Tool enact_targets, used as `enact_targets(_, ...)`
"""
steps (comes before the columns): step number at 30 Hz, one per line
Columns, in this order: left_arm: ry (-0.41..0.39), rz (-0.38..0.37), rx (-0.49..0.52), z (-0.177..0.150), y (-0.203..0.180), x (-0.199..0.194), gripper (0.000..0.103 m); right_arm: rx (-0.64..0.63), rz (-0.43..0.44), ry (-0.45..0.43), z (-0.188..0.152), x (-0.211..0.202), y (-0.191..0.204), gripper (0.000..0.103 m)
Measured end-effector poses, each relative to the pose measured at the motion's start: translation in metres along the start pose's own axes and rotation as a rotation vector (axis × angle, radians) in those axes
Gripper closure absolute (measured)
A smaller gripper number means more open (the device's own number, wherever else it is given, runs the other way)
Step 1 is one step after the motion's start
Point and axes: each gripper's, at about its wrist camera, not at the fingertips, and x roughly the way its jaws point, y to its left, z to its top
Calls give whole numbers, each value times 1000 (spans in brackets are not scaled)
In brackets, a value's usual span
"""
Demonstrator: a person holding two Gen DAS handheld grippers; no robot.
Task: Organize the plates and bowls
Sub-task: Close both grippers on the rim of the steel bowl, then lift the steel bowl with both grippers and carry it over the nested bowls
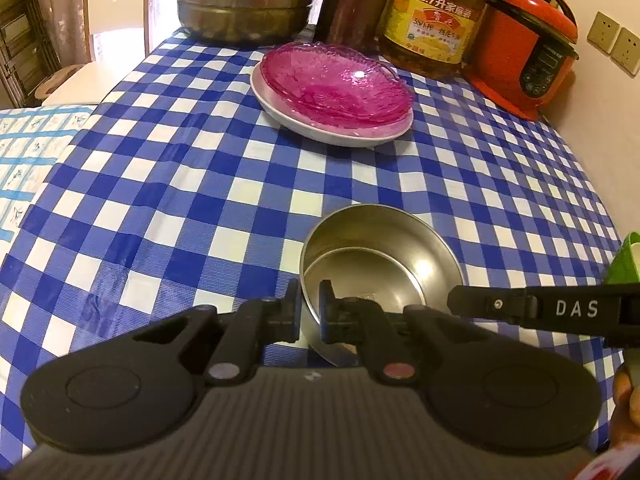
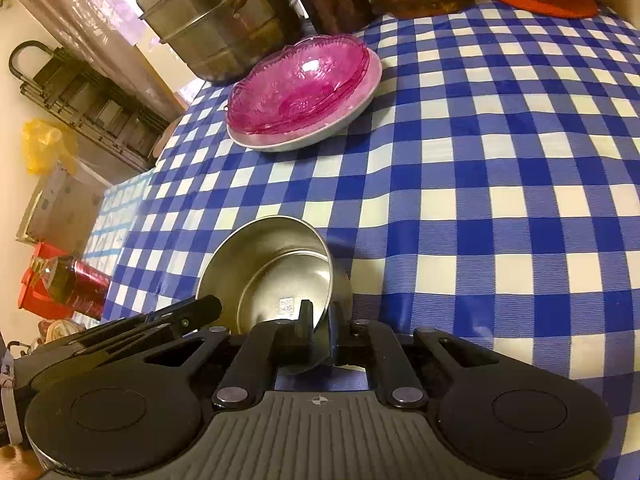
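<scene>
Steel is what both grippers hold: two nested steel bowls (image 1: pixel 380 268), low over the checked counter (image 1: pixel 168 184) near its front edge and tilted. My left gripper (image 1: pixel 310 312) has its fingers closed narrow across the near rim of the outer bowl, one inside and one outside. My right gripper (image 2: pixel 320 332) pinches a rim on the opposite side the same way, though I cannot tell which of the two bowls it has.

I judge the step to be seating or shifting this pair as one stack. The next move calls for both hands travelling together and level, or the inner bowl will slide.

Farther back, the pink glass dishes (image 1: pixel 336 84) sit stacked on a white plate (image 1: pixel 280 112), well apart from the bowls. Behind them stand a steel steamer pot (image 1: pixel 244 4), an oil jug (image 1: pixel 436 16) and an orange rice cooker (image 1: pixel 524 48), crowding the back edge; open cloth lies between.
</scene>
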Motion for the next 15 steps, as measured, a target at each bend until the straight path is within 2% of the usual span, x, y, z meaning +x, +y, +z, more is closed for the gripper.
enact_targets(7,-14,-31,24,2,-19,-11,96,30,-7,-41,-3,-25,-11,96)
enact_targets(15,-46,-85,103,11,-67,-29,95,82,-31,-120,-2,-74,-37,96)
